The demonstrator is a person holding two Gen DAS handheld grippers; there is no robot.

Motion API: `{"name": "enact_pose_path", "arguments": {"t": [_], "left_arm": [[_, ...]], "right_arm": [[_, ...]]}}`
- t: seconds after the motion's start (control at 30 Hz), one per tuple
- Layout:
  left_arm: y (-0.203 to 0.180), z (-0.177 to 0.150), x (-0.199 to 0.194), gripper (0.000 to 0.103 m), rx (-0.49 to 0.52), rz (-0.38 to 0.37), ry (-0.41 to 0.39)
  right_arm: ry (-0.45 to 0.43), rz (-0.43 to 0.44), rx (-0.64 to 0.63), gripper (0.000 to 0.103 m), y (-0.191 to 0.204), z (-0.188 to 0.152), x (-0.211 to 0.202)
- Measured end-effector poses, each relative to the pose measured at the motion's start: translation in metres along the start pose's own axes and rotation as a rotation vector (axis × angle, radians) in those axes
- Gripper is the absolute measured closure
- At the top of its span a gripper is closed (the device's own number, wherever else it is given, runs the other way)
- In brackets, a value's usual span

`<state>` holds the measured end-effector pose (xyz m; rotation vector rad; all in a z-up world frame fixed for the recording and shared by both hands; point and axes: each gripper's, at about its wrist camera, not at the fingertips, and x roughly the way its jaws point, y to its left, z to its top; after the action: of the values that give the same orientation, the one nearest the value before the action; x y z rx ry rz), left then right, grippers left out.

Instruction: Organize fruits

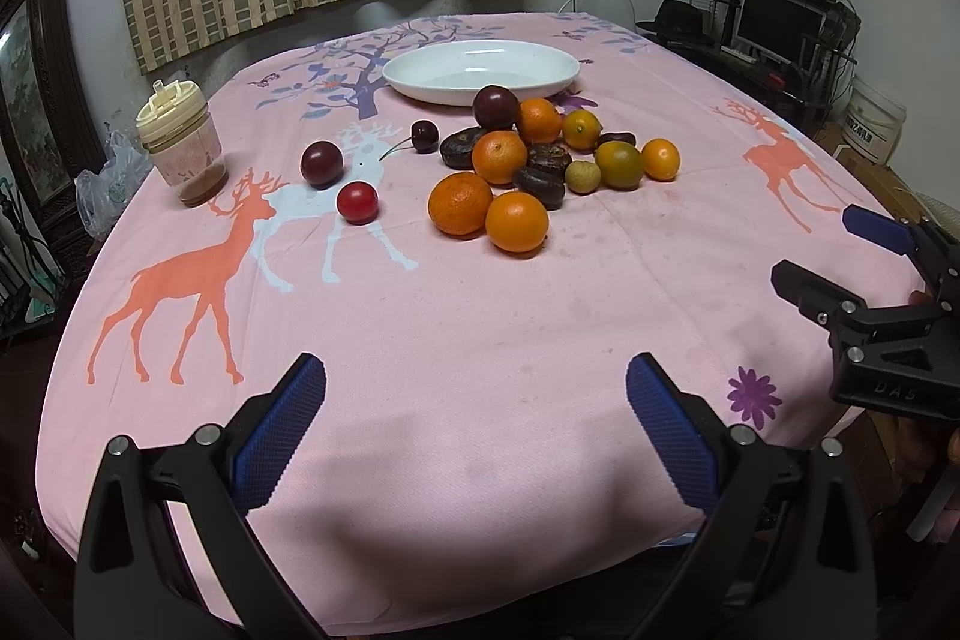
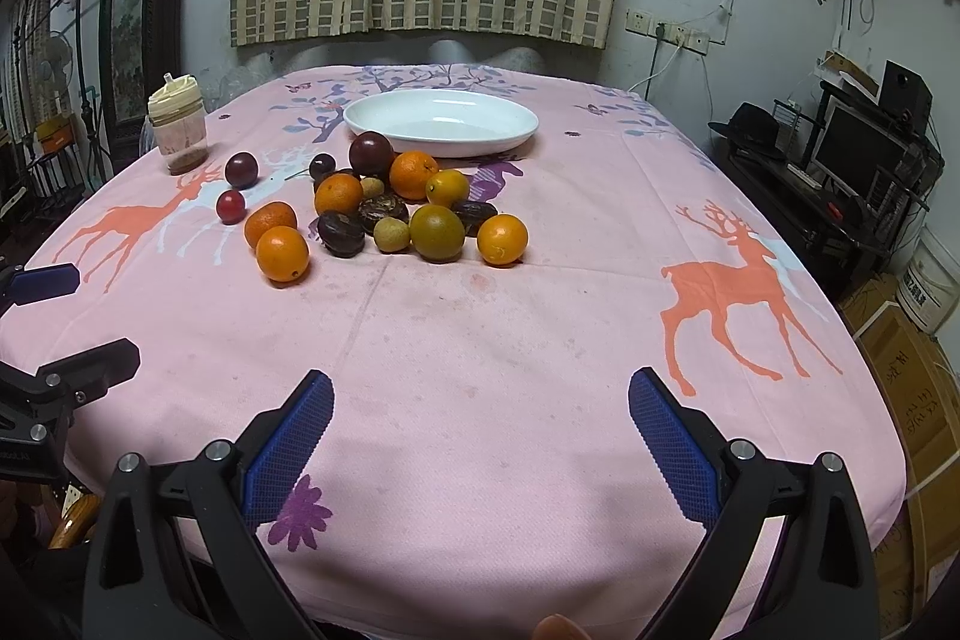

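Left gripper (image 1: 477,400): nearest the lens, fingers spread wide and holding nothing, over the table's near edge.
Right gripper (image 2: 480,409): likewise spread and unloaded, at the near edge, well apart from the fruit.
Tablecloth (image 1: 480,316): pink with a deer print, bare between grippers and fruit.
Jar (image 1: 180,148): lidded, by the left edge, not part of the sorting as I judge it.
Plums and cherry: two dark plums (image 1: 321,164), a red one (image 1: 357,202) and a stemmed cherry (image 1: 425,136), loose, left of the pile.
Pile: oranges (image 1: 516,221), greenish citrus (image 1: 620,165), dark wrinkled fruits (image 1: 539,187) and a pale longan (image 1: 582,177), touching, mid-table.
White dish (image 1: 432,67): holds nothing, just behind the pile near the far edge.
Handling: fruit looks light, round, apt to roll; oranges firm, plums and cherry soft-skinned. Grip across the widest middle, gently, outermost pieces first.
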<state>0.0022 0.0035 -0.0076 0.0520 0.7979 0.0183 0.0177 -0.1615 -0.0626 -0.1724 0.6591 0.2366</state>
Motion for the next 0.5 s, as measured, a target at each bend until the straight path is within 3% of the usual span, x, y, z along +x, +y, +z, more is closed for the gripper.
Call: {"name": "enact_pose_path", "arguments": {"t": [0.5], "left_arm": [[0.0028, -0.0039, 0.0016, 0.005, 0.002, -0.003, 0.010]], "right_arm": [[0.007, 0.007, 0.001, 0.004, 0.0026, -0.0010, 0.0028]]}}
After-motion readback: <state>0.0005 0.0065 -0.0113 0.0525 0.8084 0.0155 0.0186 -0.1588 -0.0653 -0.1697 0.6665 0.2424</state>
